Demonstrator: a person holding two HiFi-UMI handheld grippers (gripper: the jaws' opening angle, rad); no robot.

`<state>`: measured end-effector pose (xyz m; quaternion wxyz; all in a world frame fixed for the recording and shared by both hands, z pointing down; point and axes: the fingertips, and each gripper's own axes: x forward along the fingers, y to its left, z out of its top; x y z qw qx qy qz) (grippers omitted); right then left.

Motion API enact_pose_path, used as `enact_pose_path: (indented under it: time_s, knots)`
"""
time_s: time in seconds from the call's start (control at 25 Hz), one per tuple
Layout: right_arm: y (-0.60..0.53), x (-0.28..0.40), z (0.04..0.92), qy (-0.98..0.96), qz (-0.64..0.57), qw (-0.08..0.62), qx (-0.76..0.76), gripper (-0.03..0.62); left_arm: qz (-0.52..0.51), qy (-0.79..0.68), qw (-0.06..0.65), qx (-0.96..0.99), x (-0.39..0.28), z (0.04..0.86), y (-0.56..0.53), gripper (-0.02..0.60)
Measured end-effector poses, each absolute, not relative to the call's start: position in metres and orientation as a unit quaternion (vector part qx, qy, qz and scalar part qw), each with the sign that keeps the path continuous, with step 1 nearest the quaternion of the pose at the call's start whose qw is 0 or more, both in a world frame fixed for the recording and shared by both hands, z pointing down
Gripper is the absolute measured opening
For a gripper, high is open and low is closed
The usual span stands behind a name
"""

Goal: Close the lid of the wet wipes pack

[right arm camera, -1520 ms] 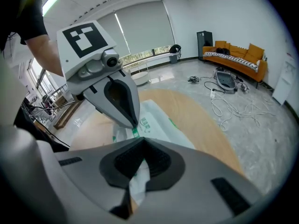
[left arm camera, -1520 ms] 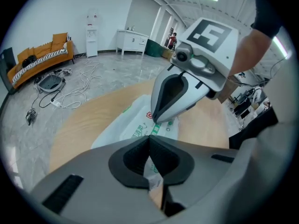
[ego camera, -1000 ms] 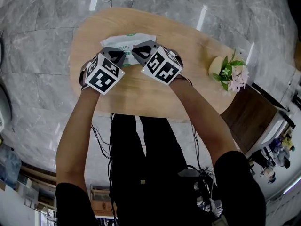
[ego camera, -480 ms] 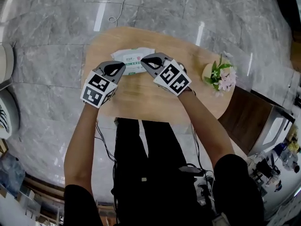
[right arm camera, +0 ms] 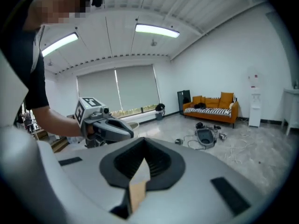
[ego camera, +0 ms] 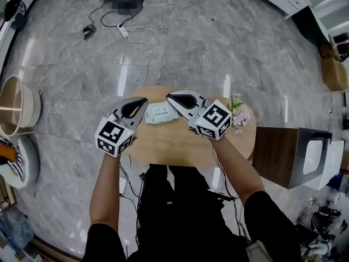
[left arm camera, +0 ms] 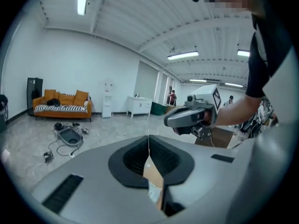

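Jaws together: left gripper (ego camera: 143, 100), right gripper (ego camera: 169, 96); wipes pack (ego camera: 159, 114) seemingly closed.

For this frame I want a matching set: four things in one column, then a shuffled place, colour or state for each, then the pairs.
1 wet wipes pack
2 flowers
3 sofa
4 left gripper

a jaws together, nothing held
b orange
c right edge of the table
d lying on the table's far half

Pairs: 1-d, 2-c, 3-b, 4-a
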<state>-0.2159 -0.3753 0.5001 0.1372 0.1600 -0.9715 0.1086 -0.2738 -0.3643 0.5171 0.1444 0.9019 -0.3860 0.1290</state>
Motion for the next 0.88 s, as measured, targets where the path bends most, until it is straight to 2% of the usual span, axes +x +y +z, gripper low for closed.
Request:
enact_pose_path:
  time_s: [0.24,0.4,0.68,0.88]
  knots:
    - [-0.340,-0.189,0.340,-0.980,0.041,0.046,0.191,0.011,0.055,-0.400,0.092,0.910,-0.292,0.385,-0.330,0.017]
    - [-0.310,-0.156,0.264,-0.977,0.012,-0.010,0.211,0.011,0.000,-0.412,0.086,0.907,-0.298,0.334,-0.299,0.017]
    - [-0.238,-0.095,0.222,-0.977,0.004,-0.074,0.198,0.011,-0.074,-0.429,0.095,0.895,-0.290,0.292,-0.231,0.017]
    - [-0.180,-0.044,0.222,-0.980,0.025,-0.113,0.164,0.011,-0.087,-0.437,0.084,0.891,-0.244,0.277,-0.176,0.017]
